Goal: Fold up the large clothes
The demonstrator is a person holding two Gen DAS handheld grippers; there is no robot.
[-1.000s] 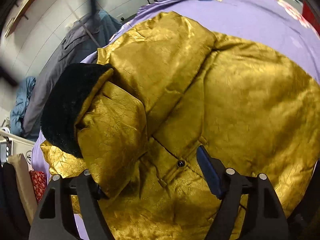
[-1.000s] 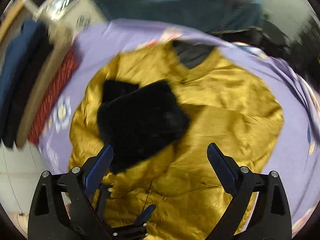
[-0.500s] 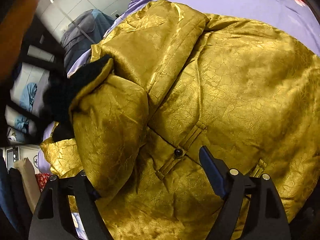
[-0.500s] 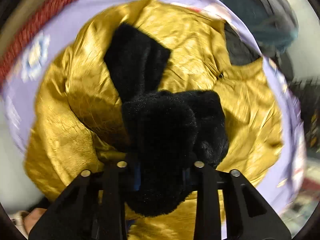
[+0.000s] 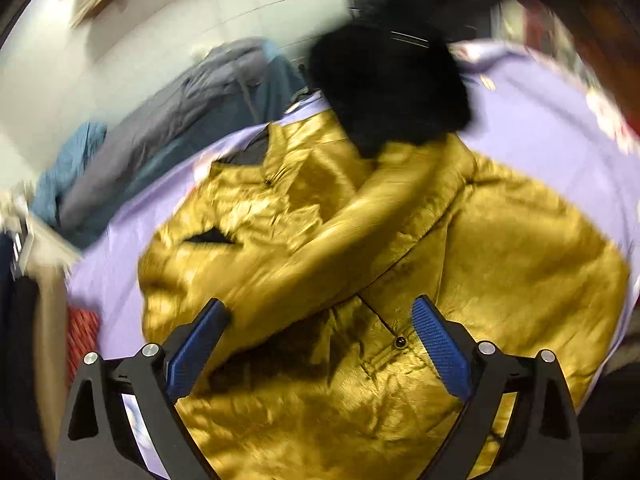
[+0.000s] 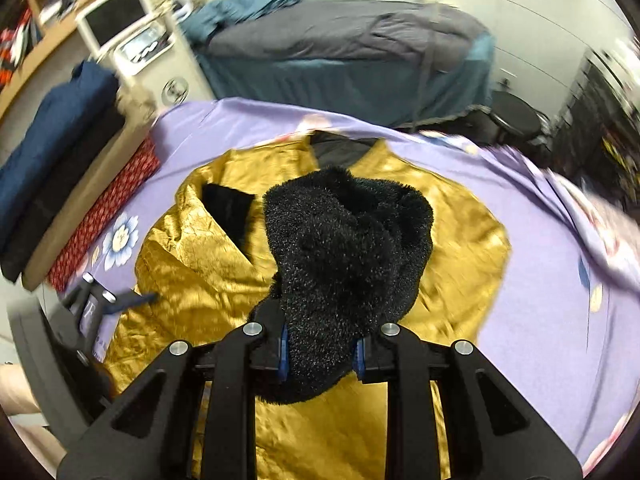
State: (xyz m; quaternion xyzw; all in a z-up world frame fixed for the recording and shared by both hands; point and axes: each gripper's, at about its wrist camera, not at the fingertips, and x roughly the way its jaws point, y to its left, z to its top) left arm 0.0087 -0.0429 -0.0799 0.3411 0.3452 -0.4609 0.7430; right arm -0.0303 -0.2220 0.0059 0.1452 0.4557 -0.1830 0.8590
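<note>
Right hand-held gripper [image 6: 320,354] clamps fuzzy black cuff [image 6: 344,256] above crinkled gold jacket [image 6: 192,264]; left hand-held gripper [image 5: 320,344] gapes wide, seemingly just over jacket.

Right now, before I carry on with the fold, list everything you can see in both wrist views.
jacket: one, gold, spread flat on the sheet
fur cuff: one, black, lifted above the jacket, clamped in the right gripper
second cuff: one, black, lying at the jacket's far left edge
sheet: one, lilac with flower print, under the jacket
bed: one, grey and teal bedding, beyond the sheet
folded clothes: a stack, navy, black, tan, red, left of the sheet
monitor: one, white frame, far left
stool: one, black, far right
left gripper: open, over the jacket front
right gripper: shut on the fur cuff
</note>
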